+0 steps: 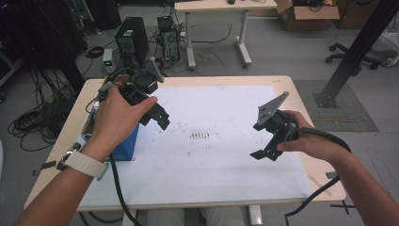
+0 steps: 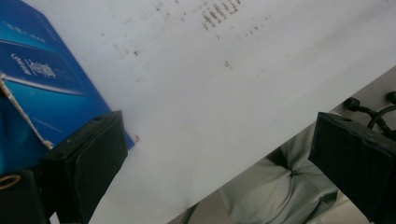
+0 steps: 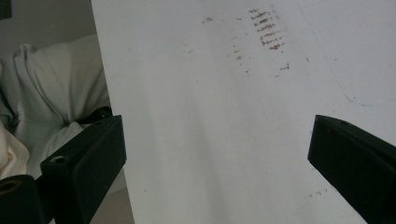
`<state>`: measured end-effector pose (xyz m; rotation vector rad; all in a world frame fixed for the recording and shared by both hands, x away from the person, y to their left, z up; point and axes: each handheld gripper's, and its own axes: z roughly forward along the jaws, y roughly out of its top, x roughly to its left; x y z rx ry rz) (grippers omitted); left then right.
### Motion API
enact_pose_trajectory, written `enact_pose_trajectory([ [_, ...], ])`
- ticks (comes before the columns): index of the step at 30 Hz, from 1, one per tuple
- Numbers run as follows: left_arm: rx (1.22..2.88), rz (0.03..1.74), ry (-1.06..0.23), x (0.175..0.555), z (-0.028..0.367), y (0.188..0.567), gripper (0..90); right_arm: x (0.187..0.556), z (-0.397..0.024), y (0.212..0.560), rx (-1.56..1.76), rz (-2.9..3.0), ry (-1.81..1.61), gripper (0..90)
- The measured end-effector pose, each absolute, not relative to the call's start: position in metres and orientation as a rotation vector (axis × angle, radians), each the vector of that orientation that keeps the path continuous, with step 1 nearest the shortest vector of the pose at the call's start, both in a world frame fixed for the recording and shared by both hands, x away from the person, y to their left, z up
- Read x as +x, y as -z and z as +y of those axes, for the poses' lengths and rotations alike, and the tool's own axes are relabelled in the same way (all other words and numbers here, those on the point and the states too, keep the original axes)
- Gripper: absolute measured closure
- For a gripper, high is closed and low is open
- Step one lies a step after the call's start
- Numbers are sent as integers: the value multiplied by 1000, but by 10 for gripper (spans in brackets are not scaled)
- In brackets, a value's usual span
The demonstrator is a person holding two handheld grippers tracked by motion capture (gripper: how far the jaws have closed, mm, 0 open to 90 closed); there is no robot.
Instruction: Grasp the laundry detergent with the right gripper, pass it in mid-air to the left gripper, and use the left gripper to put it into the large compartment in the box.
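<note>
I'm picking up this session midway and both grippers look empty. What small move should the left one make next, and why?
Probably ease the left gripper down and left toward the blue box, the nearest thing to it. Its jaws stand wide open with nothing between them, and the box sits beside one jaw at the white mat's edge.

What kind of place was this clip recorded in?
Probably a lab or workshop: computer towers with tangled cables on the floor, a cardboard box, and a table covered by a stained white sheet.
</note>
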<state>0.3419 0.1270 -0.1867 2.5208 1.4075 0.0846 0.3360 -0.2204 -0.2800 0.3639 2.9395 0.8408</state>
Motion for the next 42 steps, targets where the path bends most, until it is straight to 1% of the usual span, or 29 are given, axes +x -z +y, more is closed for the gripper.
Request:
enact_pose_trajectory([
  [18,2516,1376,-63,341,117,186,47,334,-223,281,368,2936,-853,42],
  [42,2524,1358,-41,343,115,188,47,335,-224,283,372,2943,-849,43],
])
